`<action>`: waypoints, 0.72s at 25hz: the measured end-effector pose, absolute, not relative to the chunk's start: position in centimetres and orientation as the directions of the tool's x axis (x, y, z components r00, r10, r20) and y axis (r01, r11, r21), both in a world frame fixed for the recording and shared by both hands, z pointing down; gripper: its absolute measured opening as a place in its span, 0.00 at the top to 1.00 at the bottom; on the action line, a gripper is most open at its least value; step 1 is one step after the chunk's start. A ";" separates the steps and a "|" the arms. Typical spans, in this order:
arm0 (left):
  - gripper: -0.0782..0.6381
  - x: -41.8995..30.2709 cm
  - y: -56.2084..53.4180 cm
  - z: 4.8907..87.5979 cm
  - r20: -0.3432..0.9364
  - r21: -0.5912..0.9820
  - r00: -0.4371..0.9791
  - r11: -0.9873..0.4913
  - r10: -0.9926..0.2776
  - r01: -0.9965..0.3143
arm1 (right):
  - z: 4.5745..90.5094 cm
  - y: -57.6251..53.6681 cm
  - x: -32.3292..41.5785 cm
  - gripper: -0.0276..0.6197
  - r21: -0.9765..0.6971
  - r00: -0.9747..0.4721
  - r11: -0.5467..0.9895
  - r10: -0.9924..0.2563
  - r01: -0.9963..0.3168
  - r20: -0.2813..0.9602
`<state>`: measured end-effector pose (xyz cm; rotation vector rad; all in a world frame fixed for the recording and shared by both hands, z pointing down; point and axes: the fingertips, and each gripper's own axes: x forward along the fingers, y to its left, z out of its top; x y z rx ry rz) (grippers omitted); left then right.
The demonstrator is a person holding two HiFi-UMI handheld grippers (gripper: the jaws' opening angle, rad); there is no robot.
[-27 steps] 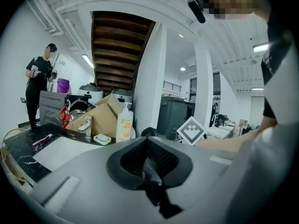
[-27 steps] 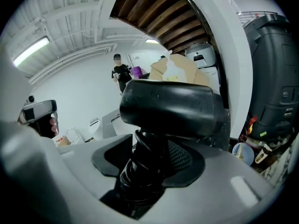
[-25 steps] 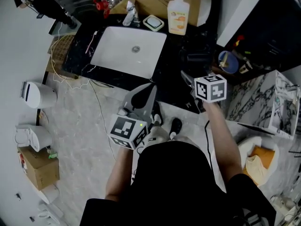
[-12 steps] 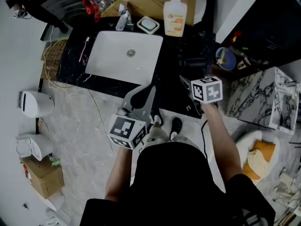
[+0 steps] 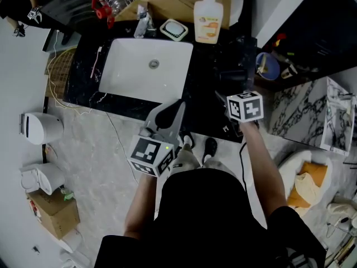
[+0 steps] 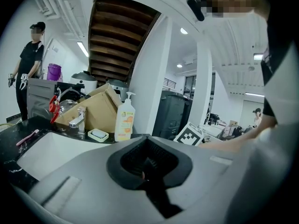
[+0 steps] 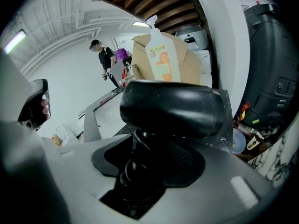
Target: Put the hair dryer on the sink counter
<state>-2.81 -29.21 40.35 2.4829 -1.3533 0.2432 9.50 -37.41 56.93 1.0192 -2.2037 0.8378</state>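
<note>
**Dryer in the right claw, over the counter beside the sink**

The right gripper (image 7: 145, 174) is pinched on the handle of the black hair dryer (image 7: 173, 111). The handle stands between the jaws with the cord wound around it in coils, and the barrel lies crosswise above them. In the head view the dryer is a dark shape over the black counter (image 5: 203, 108), to the right of the white sink (image 5: 146, 71) and in front of the soap bottle (image 5: 208, 13). Black on black, I cannot tell whether it already rests on the stone or hangs just above it.

The left gripper (image 5: 170, 113) has its jaws pressed together with nothing between them. It is held low in front of the counter edge, well apart from the dryer.

My judgement on handling:
- The dryer is a rigid plastic shell, moderately light but top-heavy, since the barrel sits crosswise on a narrow handle.
- The handle is the right place to grip.
- The wound cord gives a springy, uneven bite, so the body may twist in the jaws.
- It probably will not stand on its handle, so it should be laid on its side, well clear of the sink rim.
- The glossy stone offers little friction.
</note>
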 end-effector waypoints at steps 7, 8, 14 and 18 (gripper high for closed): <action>0.89 -3.4 -29.7 41.1 0.303 0.200 0.554 -0.517 -0.775 -0.832 | 58.1 -37.8 9.6 0.62 -0.306 -0.535 0.490 -0.441 -0.816 0.721; 0.89 -3.4 -29.8 41.2 0.301 0.200 0.555 -0.518 -0.776 -0.832 | 58.2 -37.8 9.6 0.62 -0.305 -0.534 0.489 -0.442 -0.817 0.721; 0.89 -3.5 -30.2 41.3 0.299 0.187 0.562 -0.530 -0.771 -0.827 | 58.6 -38.2 9.7 0.61 -0.299 -0.524 0.480 -0.449 -0.825 0.724; 0.89 -3.5 -30.0 41.8 0.320 0.201 0.569 -0.532 -0.758 -0.822 | 59.0 -38.5 9.8 0.61 -0.299 -0.516 0.470 -0.450 -0.831 0.729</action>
